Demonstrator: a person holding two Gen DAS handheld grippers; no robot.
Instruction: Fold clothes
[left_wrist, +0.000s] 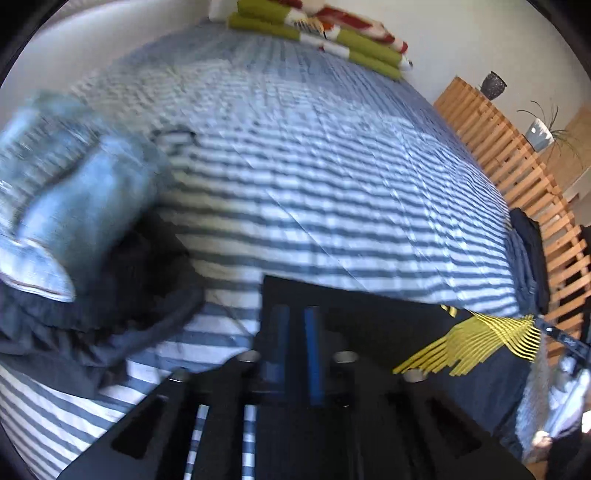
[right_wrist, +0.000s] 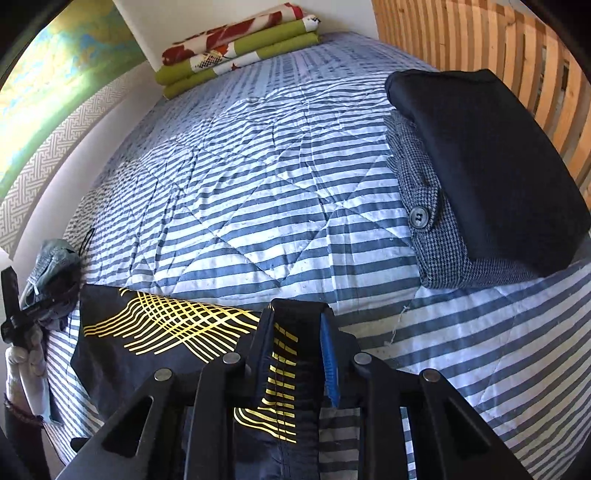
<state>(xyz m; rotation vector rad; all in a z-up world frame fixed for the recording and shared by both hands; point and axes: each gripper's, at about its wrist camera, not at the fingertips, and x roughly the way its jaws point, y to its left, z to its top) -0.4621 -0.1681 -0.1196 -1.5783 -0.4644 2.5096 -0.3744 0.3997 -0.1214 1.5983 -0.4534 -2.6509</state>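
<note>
Dark shirt: black tee with a yellow line print (right_wrist: 173, 325), lying along the near edge of the striped quilt (right_wrist: 258, 206), partly doubled over and caught up by both claws.

Right gripper: the right gripper (right_wrist: 297, 350) is clamped down on a bunched fold of that shirt; yellow print shows right between its fingers.

Left gripper: the left gripper (left_wrist: 295, 354) has its blue pads close together and black cloth sits right against them. Looks like it's pinching the shirt's edge, but honestly can't tell for sure from this angle.

Done so far: a folded stack (right_wrist: 487, 173) sits on the quilt's right side by the wooden slats, a plain dark piece on top of a houndstooth one with a button (right_wrist: 419, 218). So at least two items look finished.

Still to do: the shirt is mid-fold by the look of it. A heap with faded denim and dark fabric (left_wrist: 74, 206) waits on the quilt's left side, blurry, so hard to count pieces.

Not part of it, probably: green and floral bedding (right_wrist: 240, 48) folded at the quilt's far end.

Brands/writing: none readable. The yellow print is just crossing lines, no letters, and no tags show.
</note>
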